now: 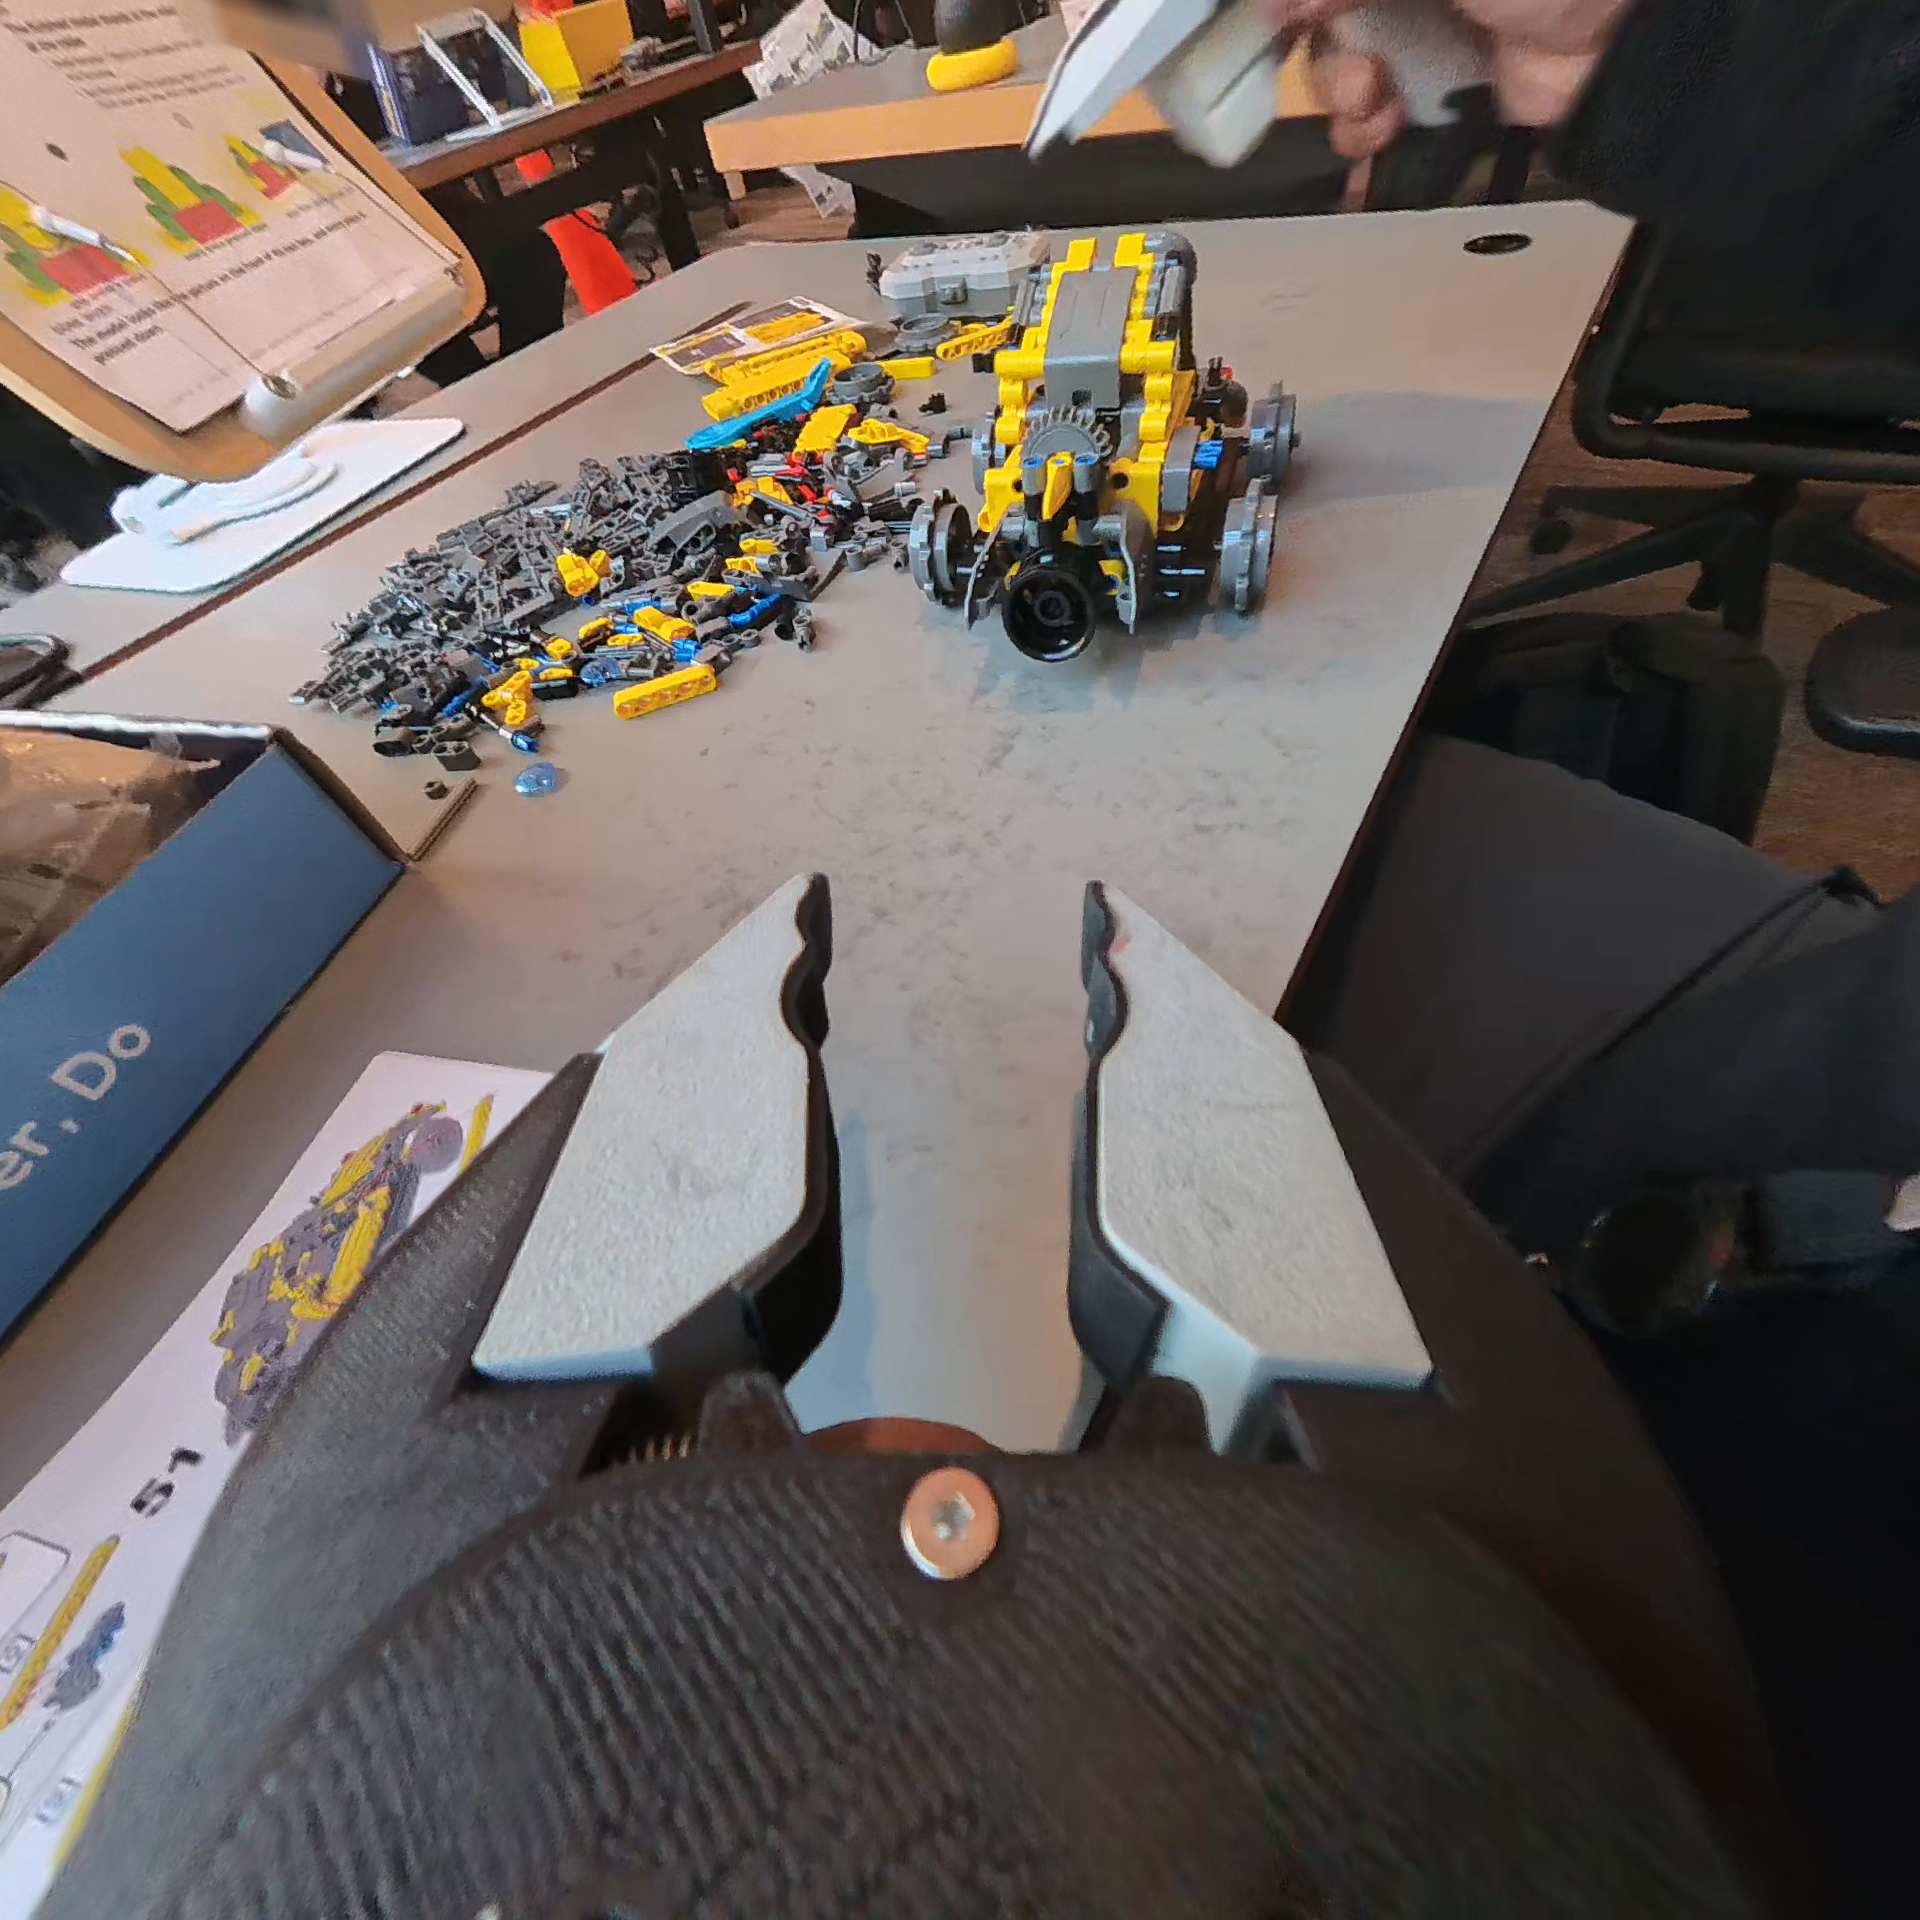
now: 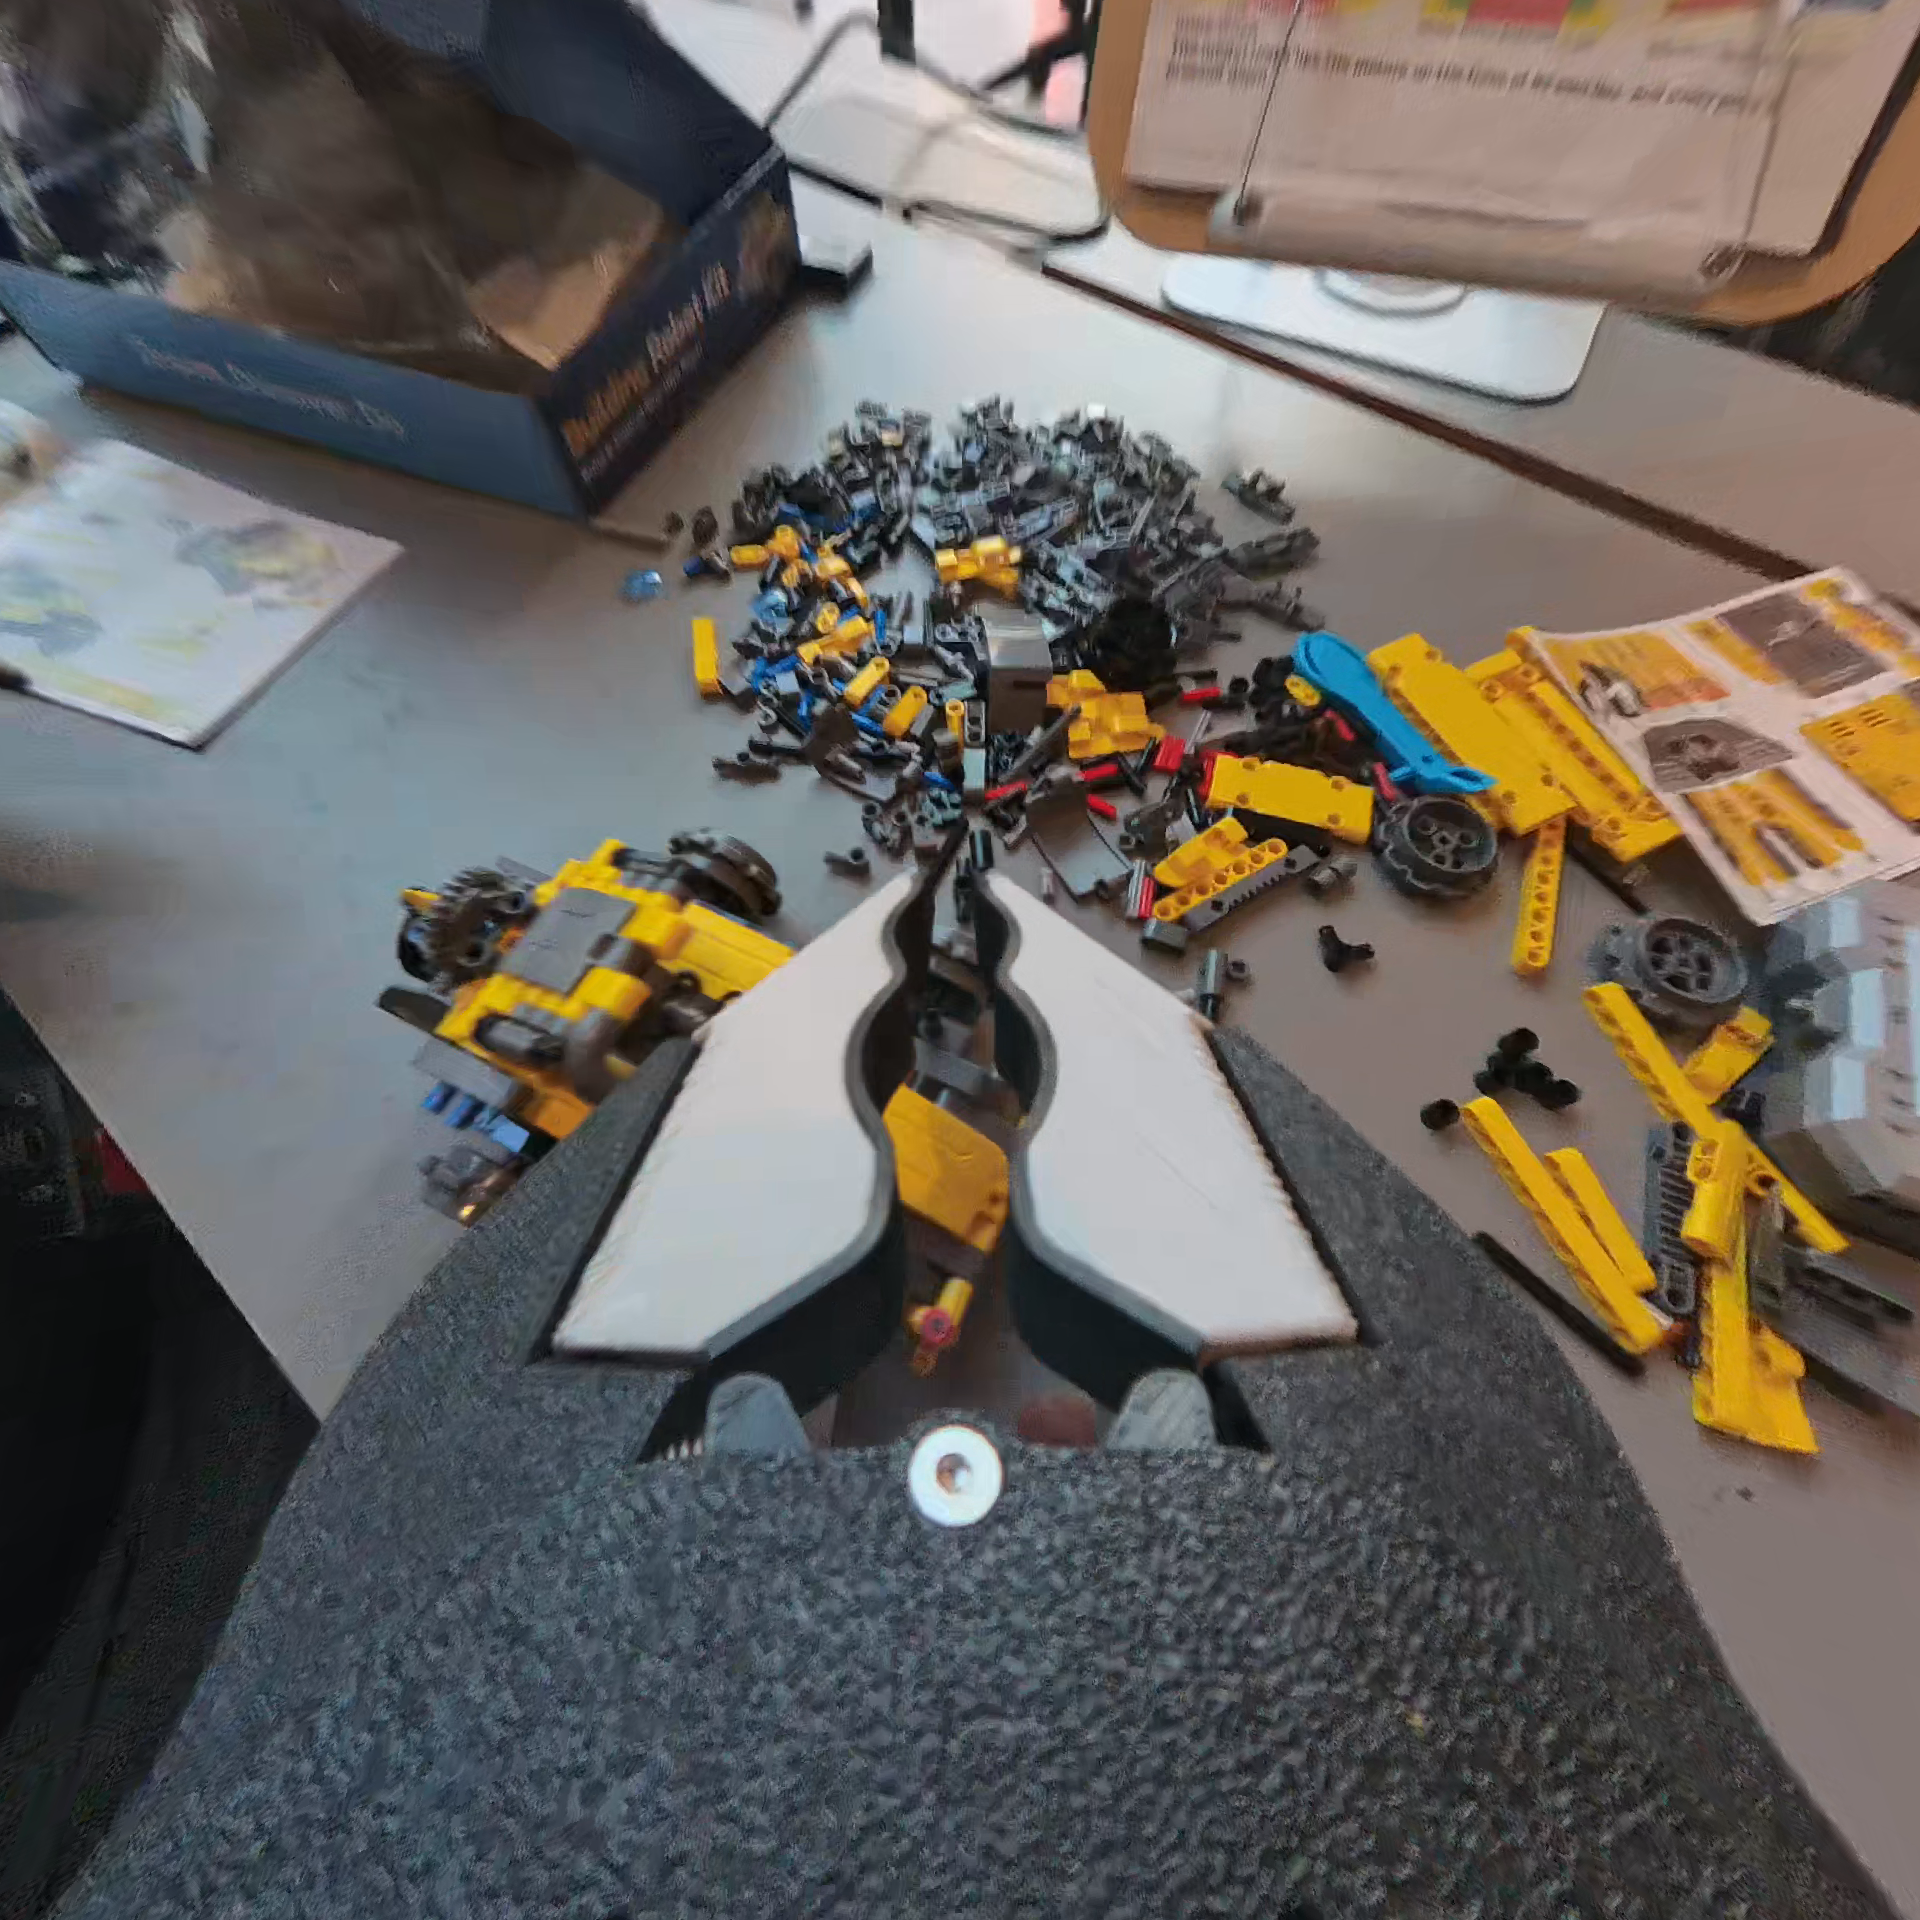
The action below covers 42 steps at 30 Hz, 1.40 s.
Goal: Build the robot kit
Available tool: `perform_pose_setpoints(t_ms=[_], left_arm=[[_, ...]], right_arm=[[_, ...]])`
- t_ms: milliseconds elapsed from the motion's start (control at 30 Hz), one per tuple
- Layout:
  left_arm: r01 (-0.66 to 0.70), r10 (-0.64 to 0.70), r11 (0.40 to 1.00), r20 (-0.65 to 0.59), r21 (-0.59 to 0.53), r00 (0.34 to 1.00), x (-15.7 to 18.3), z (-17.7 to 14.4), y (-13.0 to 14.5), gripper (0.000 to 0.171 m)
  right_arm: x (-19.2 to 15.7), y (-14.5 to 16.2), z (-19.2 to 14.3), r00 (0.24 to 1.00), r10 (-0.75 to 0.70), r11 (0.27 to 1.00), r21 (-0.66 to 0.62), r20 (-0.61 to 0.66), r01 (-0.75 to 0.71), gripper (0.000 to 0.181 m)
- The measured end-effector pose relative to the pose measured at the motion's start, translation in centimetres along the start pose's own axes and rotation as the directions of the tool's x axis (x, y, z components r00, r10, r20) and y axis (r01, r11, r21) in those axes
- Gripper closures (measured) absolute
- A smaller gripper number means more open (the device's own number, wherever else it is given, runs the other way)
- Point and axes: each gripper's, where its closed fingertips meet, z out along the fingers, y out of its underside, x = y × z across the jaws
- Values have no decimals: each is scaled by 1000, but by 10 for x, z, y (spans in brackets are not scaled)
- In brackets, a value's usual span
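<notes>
Yellow-grey brick vehicle [image 1: 1101,457] half built on grey table [image 1: 987,790], big loose parts pile [image 1: 582,592] beside it. Left gripper [image 1: 956,914] fingers apart, empty, hovering well short. Right gripper [image 2: 951,883] fingers nearly together above vehicle, can't tell if pinching anything.

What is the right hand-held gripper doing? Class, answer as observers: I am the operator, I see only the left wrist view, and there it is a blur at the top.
Observer: The right hand-held gripper hangs over the near edge of the loose parts pile, its jaws almost together.
Operator: Does it pinch anything?
Observer: A dark sliver shows at its tips; whether it is gripped is too blurred to tell.
Operator: What lies beside the grey block?
Observer: A heap of long yellow beams lies against the grey block, on the side your view does not show.
</notes>
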Motion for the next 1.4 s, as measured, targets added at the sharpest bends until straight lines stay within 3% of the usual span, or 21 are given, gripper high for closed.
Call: perform_pose_setpoints(t_ms=[133, 233, 467, 800, 900, 967, 1033, 1233, 1400], left_arm=[[-106, 105, 994, 55, 31, 993, -4, -1, -9, 126], [-87, 85, 996, 39, 33, 996, -6, -1, -9, 128], [0, 1, 999, -26, 37, 1000, -8, -1, -9, 131], [92, -89, 996, -90, 22, 992, -11, 1, -8, 129], [106, -105, 994, -98, -1, 990, -8, 9, -9, 118], [135, -132, 991, -167, 4, 977, 4, 20, -19, 106], [137, -135, 991, -225, -9, 965, 20, 35, -37, 90], [-20, 17, 1000, -305, -9, 952, 41, 113, -97, 77], [-80, -22, 969, -402, -234, 915, 48, 185, -90, 75]], right_arm=[[12, 27, 58, 991, 35, 960, -280, 129, 2, 165], [28, 46, 87, 993, -62, 904, -416, 104, 100, 167], [30, 63, 110, 988, -63, 863, -490, 139, 124, 167], [24, 53, 109, 987, -61, 894, -432, 146, 119, 177], [20, 34, 97, 988, -40, 930, -356, 148, 91, 177], [21, 24, 84, 991, -32, 948, -311, 126, 70, 177], [27, 21, 67, 996, -14, 961, -274, 83, 36, 177], [47, 38, 7, 987, 156, 985, -71, -49, -159, 177], [46, 67, -33, 949, 301, 953, 56, -95, -297, 177]])
